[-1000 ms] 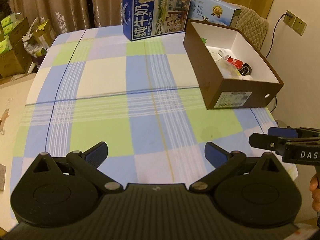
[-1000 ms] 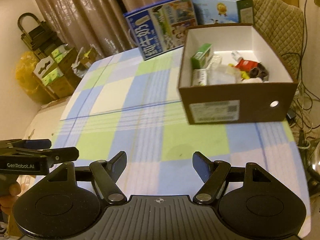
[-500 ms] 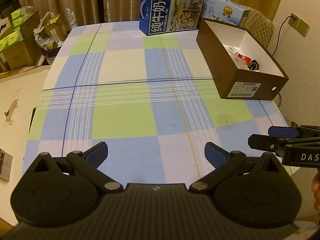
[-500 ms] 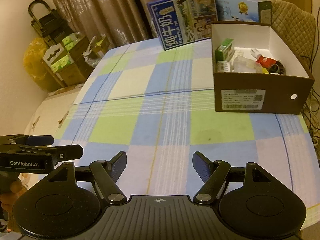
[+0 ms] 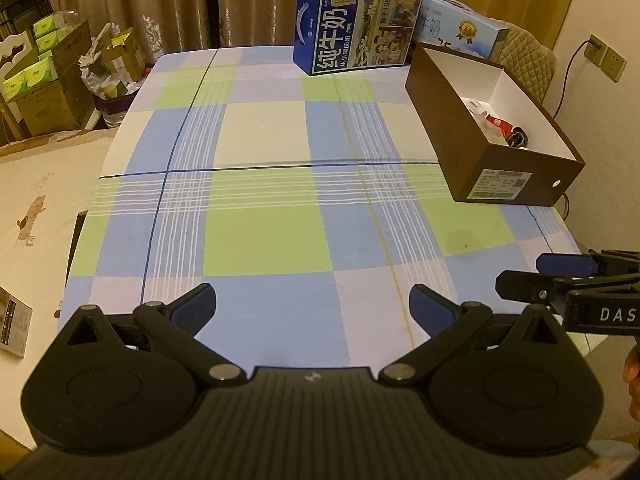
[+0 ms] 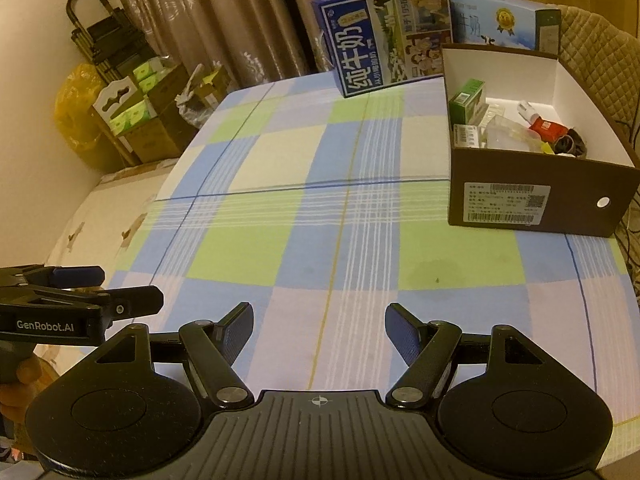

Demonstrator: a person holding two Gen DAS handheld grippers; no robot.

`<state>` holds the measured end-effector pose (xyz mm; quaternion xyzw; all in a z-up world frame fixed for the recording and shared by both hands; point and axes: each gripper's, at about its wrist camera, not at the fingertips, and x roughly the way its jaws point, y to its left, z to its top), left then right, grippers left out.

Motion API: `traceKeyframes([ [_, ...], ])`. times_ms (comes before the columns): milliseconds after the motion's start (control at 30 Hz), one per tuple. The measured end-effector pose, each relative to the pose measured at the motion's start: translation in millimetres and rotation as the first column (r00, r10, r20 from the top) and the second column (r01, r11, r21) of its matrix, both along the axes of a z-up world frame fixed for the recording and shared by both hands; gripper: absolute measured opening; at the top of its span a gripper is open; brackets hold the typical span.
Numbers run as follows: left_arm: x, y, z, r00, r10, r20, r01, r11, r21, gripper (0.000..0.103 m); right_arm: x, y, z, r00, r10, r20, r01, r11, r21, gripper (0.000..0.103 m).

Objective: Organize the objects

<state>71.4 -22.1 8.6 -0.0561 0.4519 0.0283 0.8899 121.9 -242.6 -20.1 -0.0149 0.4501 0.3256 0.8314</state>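
Over the near edge of the checked tablecloth (image 5: pixel 264 236), both the left gripper (image 5: pixel 312 308) and right gripper (image 6: pixel 319 330) hang with jaws spread wide, holding nothing (the brown box (image 6: pixel 532 208) sits at 2 o'clock).

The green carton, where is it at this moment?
In the right wrist view the green carton stands inside the brown box on the table's right side, against its left wall, beside a clear plastic piece.

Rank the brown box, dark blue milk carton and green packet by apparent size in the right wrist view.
1. Brown box, though it sits nearest the camera.
2. Dark blue milk carton.
3. Green packet, clearly smallest.
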Motion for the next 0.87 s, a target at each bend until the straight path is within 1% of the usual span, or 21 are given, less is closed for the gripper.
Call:
traceKeyframes([
  [500,7.2,1.4,-3.2,1.000,0.008,-0.010,-0.008,1.000,-0.002,0.102,10.9,3.5,-2.8,1.000,0.013,-0.011,-0.013,1.000,-0.004,0.070],
  [867,18.1,-7.7,-5.6,1.000,0.008,-0.015,-0.008,1.000,-0.002,0.102,18.0,0.0,-2.8,1.000,0.013,-0.014,-0.013,1.000,-0.002,0.070],
])
